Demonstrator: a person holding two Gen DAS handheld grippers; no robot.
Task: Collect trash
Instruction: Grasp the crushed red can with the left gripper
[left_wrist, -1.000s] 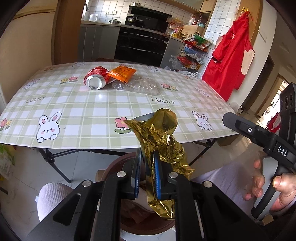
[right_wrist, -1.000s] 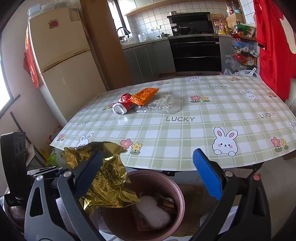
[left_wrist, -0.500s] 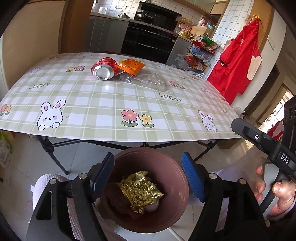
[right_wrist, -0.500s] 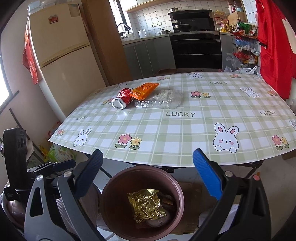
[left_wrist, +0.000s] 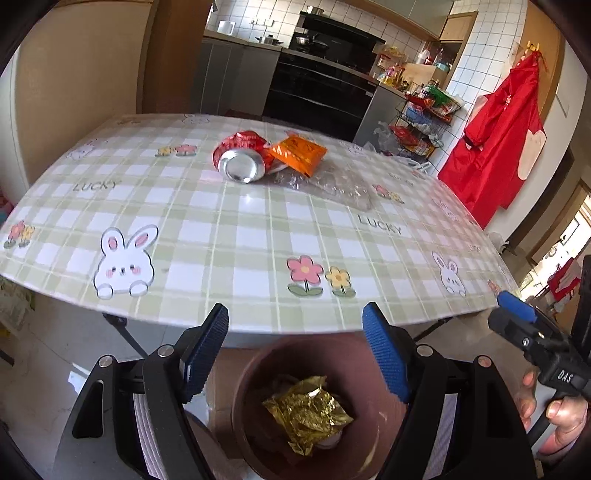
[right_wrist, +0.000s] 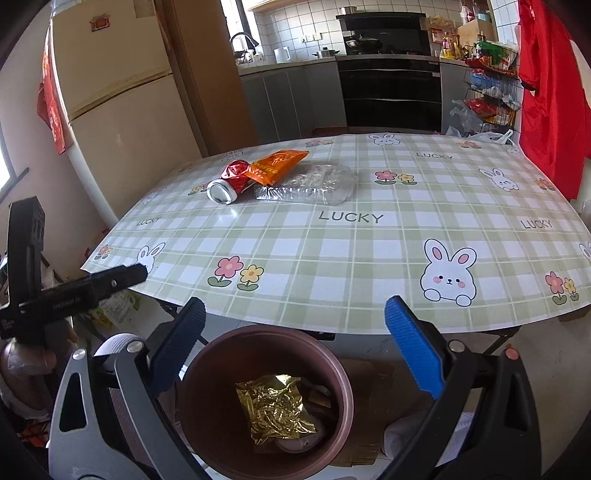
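- The left gripper hangs above the brown bin with its jaws apart and nothing between them; they have just been opening, and the gold wrapper lies loose inside the bin.
- The right gripper also stands wide apart and empty, over the same bin, with the gold wrapper below it.
- 3 pieces of trash are left on the checked table, well apart from the near edge: a crushed red can, an orange packet touching it, and a clear plastic tray just beside both.
- The can looks light and stiff, though dented and smooth, so it may roll or slip; pinching across the crushed red body seems safer than the round silver end.
- The orange packet looks thin, soft and very light; a free corner or edge is probably the place to take hold.
- The clear tray looks flimsy and slick and would likely buckle; its near rim offers the best bite.
- The right wrist view shows the tray as a whole ribbed shape, and a fridge on the left; in the left wrist view the tray is only a faint glare.
- The left wrist view shows the can's silver end nearly face-on, and a hand on the other tool's handle.
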